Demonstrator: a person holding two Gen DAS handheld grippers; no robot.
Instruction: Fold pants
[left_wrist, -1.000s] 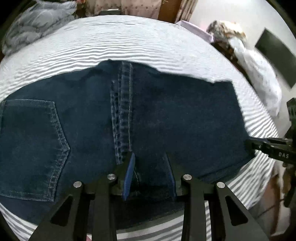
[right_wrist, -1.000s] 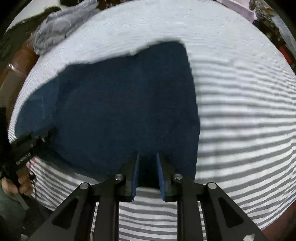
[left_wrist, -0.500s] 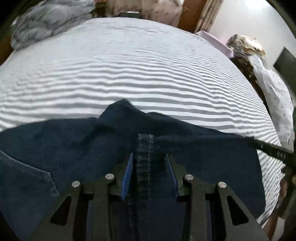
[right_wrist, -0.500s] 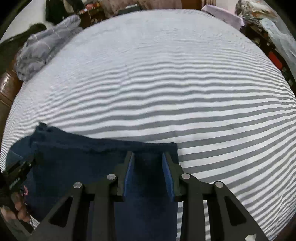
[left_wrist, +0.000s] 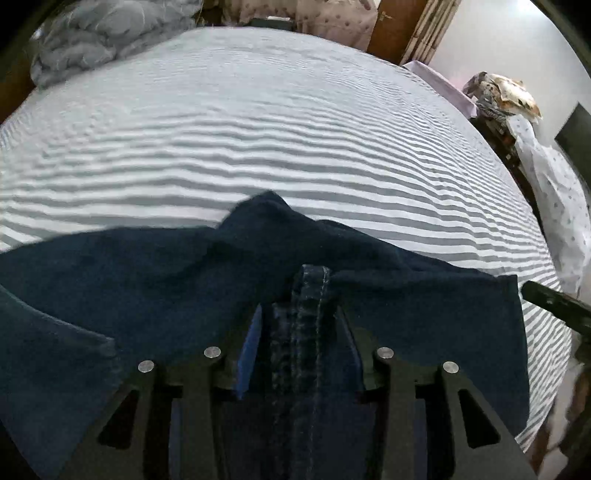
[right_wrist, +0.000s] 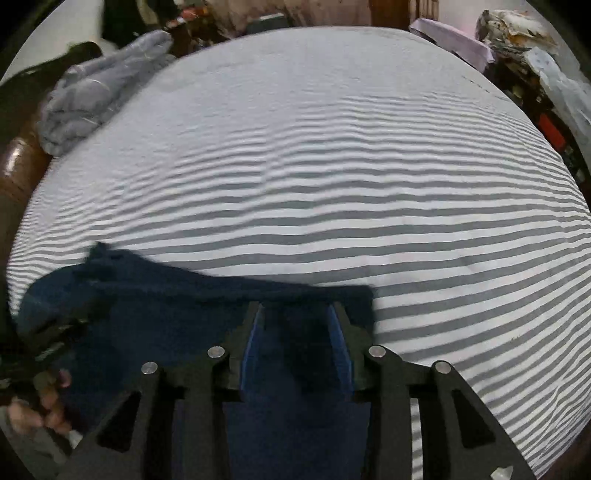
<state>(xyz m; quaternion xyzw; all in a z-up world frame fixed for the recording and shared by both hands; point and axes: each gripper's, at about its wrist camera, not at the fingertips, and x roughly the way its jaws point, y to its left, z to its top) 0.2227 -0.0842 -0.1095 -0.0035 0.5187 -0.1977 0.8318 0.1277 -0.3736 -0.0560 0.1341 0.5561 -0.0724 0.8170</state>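
Striped grey-and-white bedding (left_wrist: 295, 122) covers a wide bed that fills most of both views, with a crumpled grey blanket (left_wrist: 99, 33) at its far left corner and cluttered furniture along the right wall. Dark blue jeans (left_wrist: 147, 288) lie across the near edge of the bed, bunched and lifted toward the cameras. The left gripper (left_wrist: 301, 347) has its jaws pinching a thick stitched seam of the jeans, which runs straight up between the blue-lined fingers (left_wrist: 249, 350). The right gripper (right_wrist: 295, 343) has its jaws closed on a plainer stretch of the same denim (right_wrist: 177, 314), near the cloth's right edge; how many layers it holds cannot be told. From the left view, the right gripper's dark body shows at the far right, well apart. The step in hand appears to be carrying the held edge over to make a fold. To do it well, both grippers should probably travel at the same height and pace, so the edge between them stays taut and level. A peak of loose cloth rises beyond the left gripper; gentle outward tension may flatten it before the edge is laid down. Lowering the denim first, then spreading the jaws, should keep the fold from slumping.
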